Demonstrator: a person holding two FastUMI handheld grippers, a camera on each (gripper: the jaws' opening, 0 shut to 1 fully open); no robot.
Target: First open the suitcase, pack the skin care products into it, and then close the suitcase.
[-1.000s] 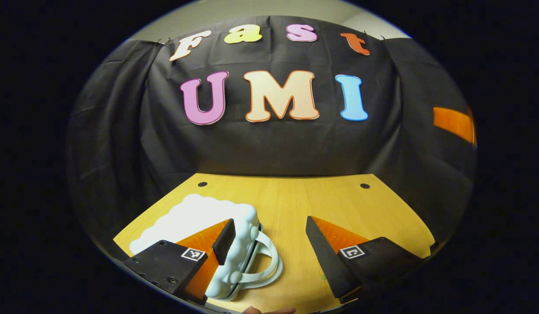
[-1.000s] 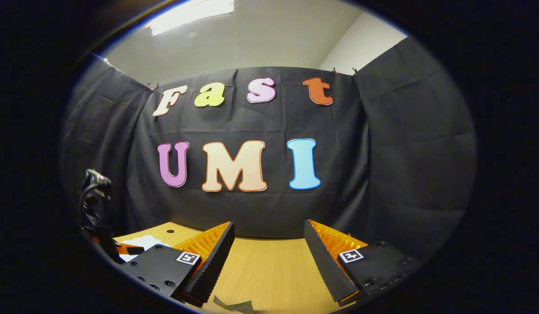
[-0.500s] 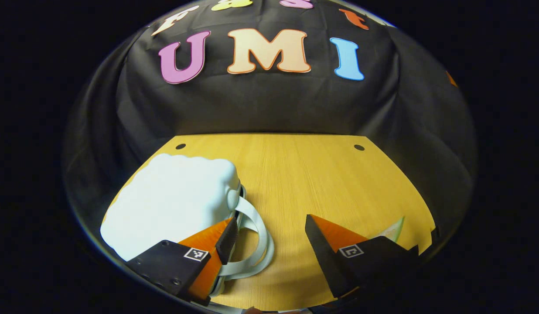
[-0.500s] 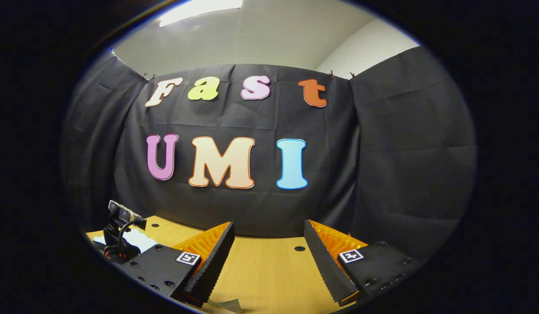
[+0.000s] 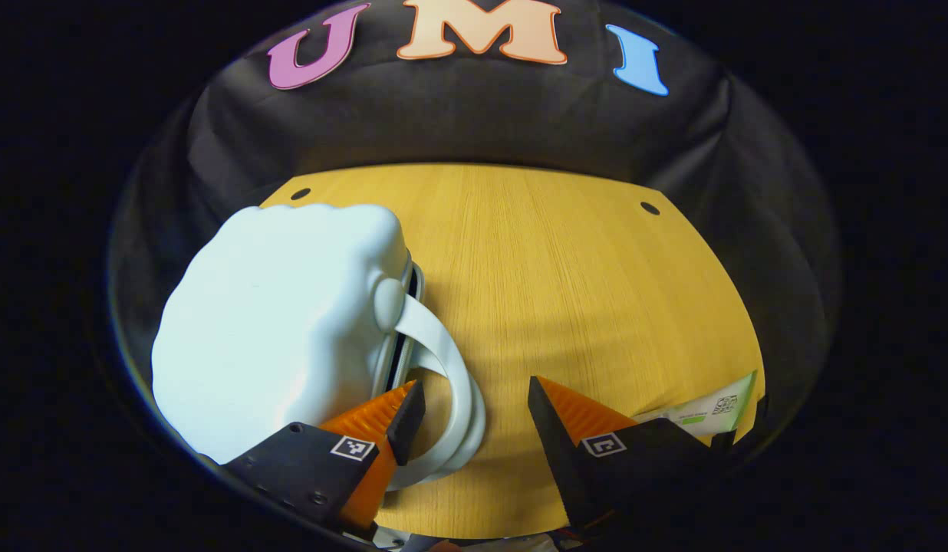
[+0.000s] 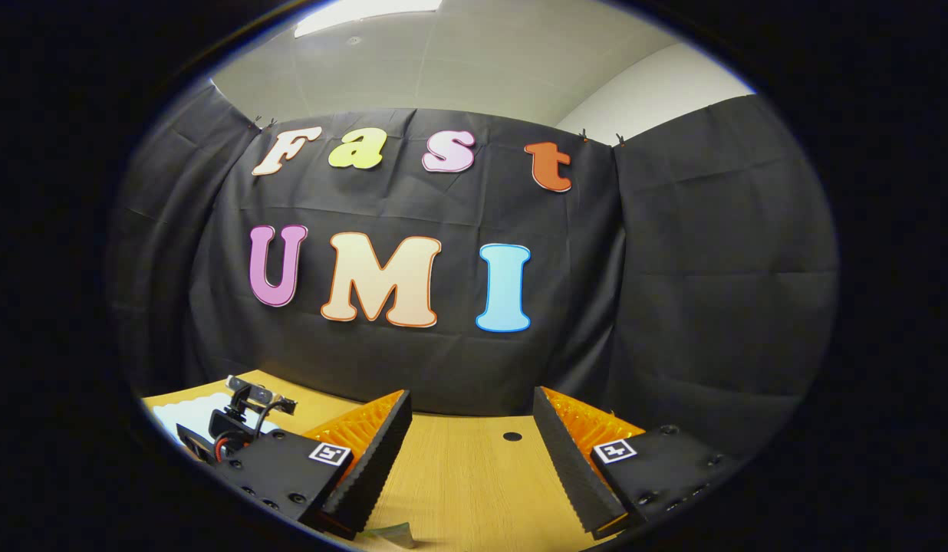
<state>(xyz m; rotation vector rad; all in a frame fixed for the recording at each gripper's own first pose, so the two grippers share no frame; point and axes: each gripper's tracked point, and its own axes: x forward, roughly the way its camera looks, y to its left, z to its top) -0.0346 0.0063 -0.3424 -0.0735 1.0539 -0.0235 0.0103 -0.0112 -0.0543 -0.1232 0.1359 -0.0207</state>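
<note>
Left gripper (image 5: 466, 406) jaws wide apart, holding nothing, low over wooden table (image 5: 566, 276). Its left finger sits just inside handle loop (image 5: 451, 368) of pale blue suitcase (image 5: 274, 330). Suitcase lies flat at table's left side, lid shut. Shell looks rigid, bumpy, smooth; likely light, may slide when lid is pried. Best hold probably lid edge beside handle. Skin care sachet (image 5: 704, 410) at right edge: thin, floppy. Right gripper (image 6: 470, 460) gaping, empty, raised, well apart from suitcase.
</note>
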